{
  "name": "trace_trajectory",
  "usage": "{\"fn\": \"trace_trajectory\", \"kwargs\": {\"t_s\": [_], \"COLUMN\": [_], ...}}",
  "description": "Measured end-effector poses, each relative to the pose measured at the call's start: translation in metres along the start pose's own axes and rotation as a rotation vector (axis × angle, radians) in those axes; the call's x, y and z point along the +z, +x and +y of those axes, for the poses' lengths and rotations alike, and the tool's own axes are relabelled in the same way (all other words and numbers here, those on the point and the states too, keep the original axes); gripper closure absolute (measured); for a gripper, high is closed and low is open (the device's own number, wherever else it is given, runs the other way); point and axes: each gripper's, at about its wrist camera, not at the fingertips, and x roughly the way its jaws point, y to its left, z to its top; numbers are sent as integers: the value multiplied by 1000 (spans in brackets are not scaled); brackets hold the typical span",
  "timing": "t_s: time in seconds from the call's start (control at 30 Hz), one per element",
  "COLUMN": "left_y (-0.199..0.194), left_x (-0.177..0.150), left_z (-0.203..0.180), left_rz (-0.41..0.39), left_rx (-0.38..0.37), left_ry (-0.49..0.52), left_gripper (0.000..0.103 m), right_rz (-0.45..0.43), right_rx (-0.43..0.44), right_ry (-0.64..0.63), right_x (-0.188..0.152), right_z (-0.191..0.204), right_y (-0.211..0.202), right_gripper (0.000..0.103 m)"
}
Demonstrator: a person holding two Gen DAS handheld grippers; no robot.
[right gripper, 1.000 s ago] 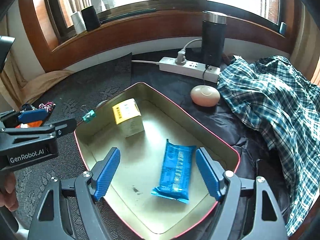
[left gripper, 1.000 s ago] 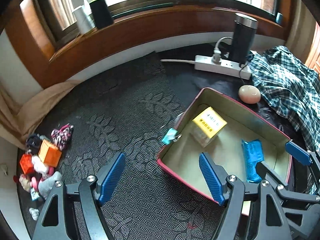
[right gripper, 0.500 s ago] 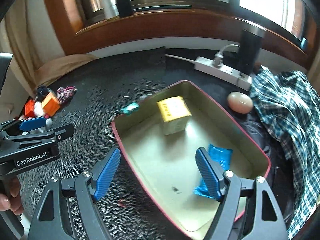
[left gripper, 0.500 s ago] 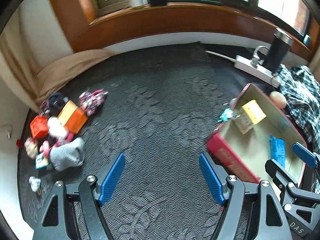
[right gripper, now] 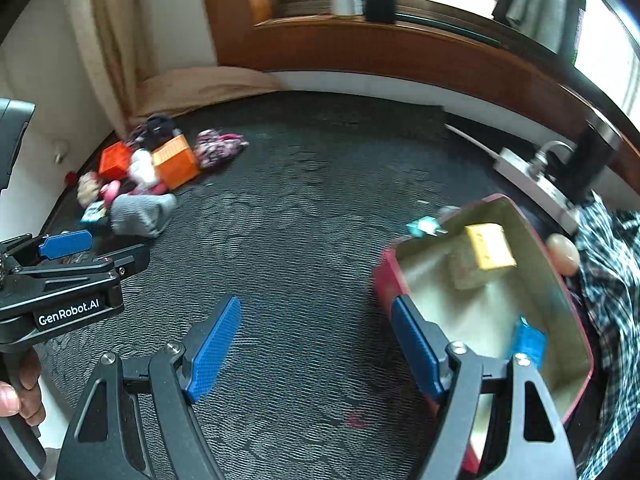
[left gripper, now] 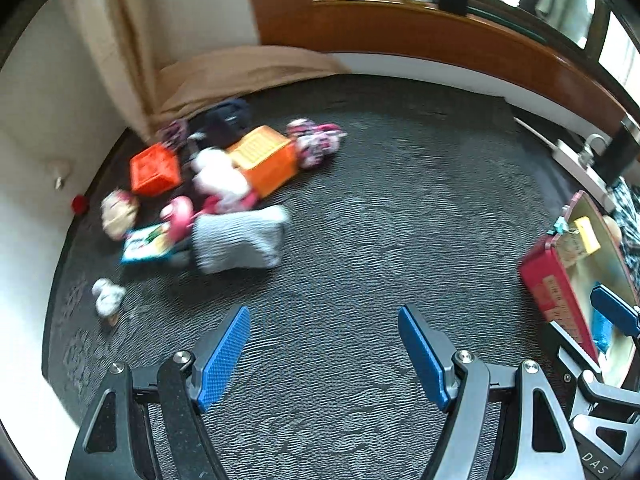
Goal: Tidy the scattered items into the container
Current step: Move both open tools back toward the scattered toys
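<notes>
A red tin (right gripper: 576, 312) with a pale inside holds a yellow box (right gripper: 489, 247) and a blue packet (right gripper: 529, 341); it shows at the right edge of the left wrist view (left gripper: 554, 292). A pile of scattered items lies at the far left of the dark mat: an orange box (left gripper: 266, 158), a red-orange box (left gripper: 154, 168), a grey sock (left gripper: 238, 238), a patterned pouch (left gripper: 316, 142). My left gripper (left gripper: 324, 356) is open and empty above bare mat, short of the pile. My right gripper (right gripper: 316, 348) is open and empty beside the tin's left wall.
A small teal clip (right gripper: 420, 227) lies by the tin's far corner. A white power strip (right gripper: 536, 184), a black flask (right gripper: 596, 152), a pink oval object (right gripper: 562, 250) and a plaid shirt (right gripper: 612, 272) are at the right. A beige curtain (left gripper: 240, 72) bunches at the back left.
Both grippers have swung left, away from the tin and toward the pile of items. The tin has slid to the right of both views. Both stay open.
</notes>
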Motion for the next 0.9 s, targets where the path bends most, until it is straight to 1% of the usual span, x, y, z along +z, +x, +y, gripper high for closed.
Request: {"fn": "trace_trajectory", "kwargs": {"t_s": [0.33,0.67,0.9], "left_y": [10,20,38], "left_x": [-9,-2,-1], "left_z": [67,114,148], "left_rz": [27,39,67], "left_rx": [42,63,73], "left_ry": [-94,-137,-169], "left_gripper": [25,25,25], "right_rz": [18,33,66], "right_rx": [49,71,85], "right_ry": [-92,-122,-119], "right_x": [10,24,29], "right_z": [69,107,127], "right_y": [23,40,55], "right_gripper": [22,22,22]}}
